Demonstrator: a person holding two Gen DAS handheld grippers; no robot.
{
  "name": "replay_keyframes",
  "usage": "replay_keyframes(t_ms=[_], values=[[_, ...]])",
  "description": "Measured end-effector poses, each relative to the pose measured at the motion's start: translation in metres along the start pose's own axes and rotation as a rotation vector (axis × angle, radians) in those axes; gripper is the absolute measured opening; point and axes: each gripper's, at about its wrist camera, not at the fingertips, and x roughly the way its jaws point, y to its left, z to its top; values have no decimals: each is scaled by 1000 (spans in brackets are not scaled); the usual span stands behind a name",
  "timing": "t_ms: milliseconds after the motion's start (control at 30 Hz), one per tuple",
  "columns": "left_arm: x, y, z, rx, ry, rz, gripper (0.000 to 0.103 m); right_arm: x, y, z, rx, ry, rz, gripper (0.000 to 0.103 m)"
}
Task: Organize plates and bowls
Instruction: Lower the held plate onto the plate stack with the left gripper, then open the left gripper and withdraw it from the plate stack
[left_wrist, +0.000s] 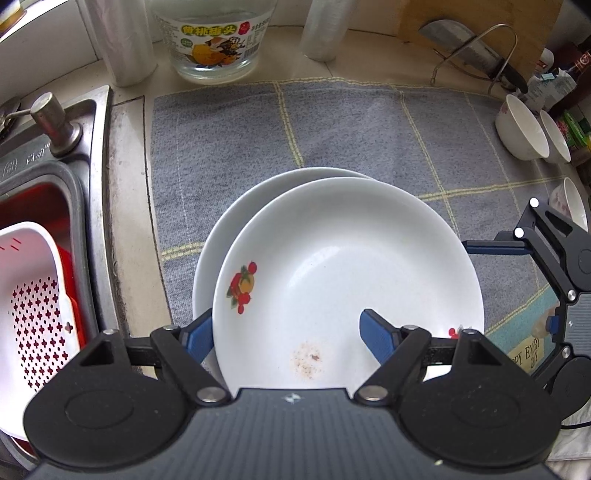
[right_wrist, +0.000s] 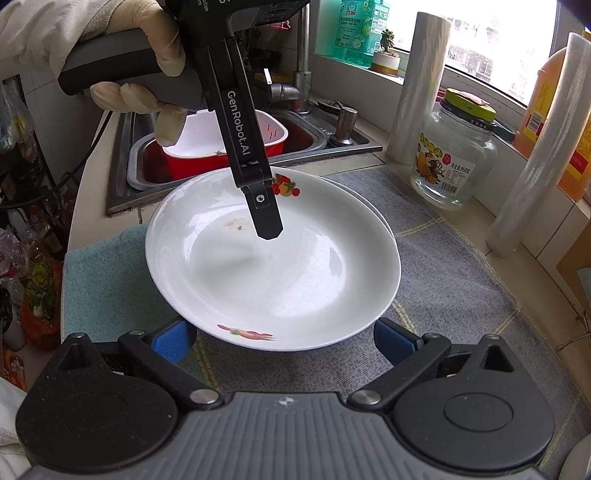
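Note:
A white plate with fruit prints (left_wrist: 347, 273) lies on top of a second white plate (left_wrist: 221, 236), offset toward the right, on a grey mat (left_wrist: 369, 125). My left gripper (left_wrist: 286, 332) is open, its jaws wide apart: one blue finger is outside the top plate's rim, the other over its inside. From the right wrist view the top plate (right_wrist: 273, 273) fills the middle and the left gripper's finger (right_wrist: 267, 218) hangs over it. My right gripper (right_wrist: 284, 341) is open and empty, just short of the plate's near rim.
Three white bowls (left_wrist: 521, 127) stand at the mat's right edge. A sink (left_wrist: 44, 229) with a red and white colander (left_wrist: 33, 295) lies left. A glass jar (right_wrist: 452, 155), plastic rolls (right_wrist: 532, 155), a knife on a wire rack (left_wrist: 476, 51) and bottles line the back.

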Motion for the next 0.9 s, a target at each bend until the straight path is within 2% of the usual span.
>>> replay_keyframes(t_ms=[300,600,733,900], values=[[-8,5,-3,-85,0,6,81,-1,-2,-1,9,-10,4,103],[-11,5,-5,-106,-6,30,82,0,-2,-2,26,-18,18,103],[-8,5,-7,-112,9,70,84,-2,-3,-4,27,-21,14,103],[-11,4,-10,-110,-35,73,85,-5,-5,-5,48,-30,12,103]])
